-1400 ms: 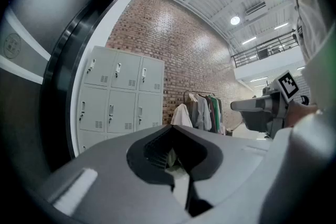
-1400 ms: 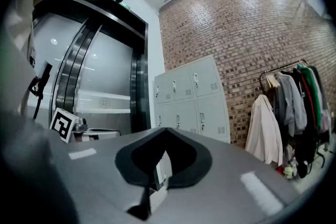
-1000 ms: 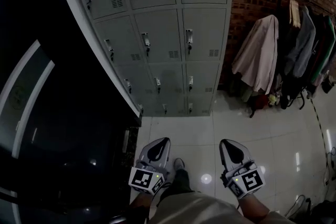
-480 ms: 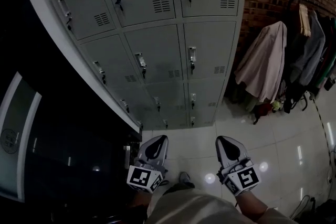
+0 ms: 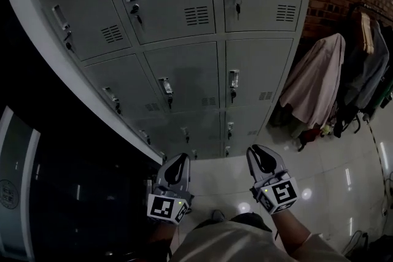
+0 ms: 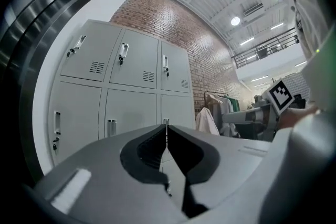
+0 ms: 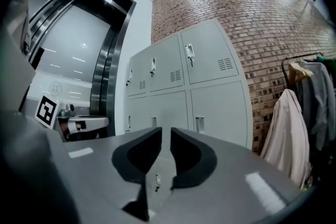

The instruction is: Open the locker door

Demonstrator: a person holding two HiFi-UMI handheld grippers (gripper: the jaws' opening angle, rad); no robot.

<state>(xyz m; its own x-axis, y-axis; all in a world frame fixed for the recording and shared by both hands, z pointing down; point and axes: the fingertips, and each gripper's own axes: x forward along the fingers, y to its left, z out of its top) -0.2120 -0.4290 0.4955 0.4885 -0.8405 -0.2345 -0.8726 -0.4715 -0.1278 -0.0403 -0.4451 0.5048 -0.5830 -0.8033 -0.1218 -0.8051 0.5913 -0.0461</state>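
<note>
Locker [image 5: 202,64] stands ahead of me with the doors in view closed, well apart from both tools. My left tool [image 5: 178,161] has its jaws pressed together, empty. My right tool [image 5: 259,151] is opening its jaws, with nothing between them.

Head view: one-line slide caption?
Left gripper shut, right gripper opening on nothing, both short of the closed lockers; coats hang beside them.
</note>
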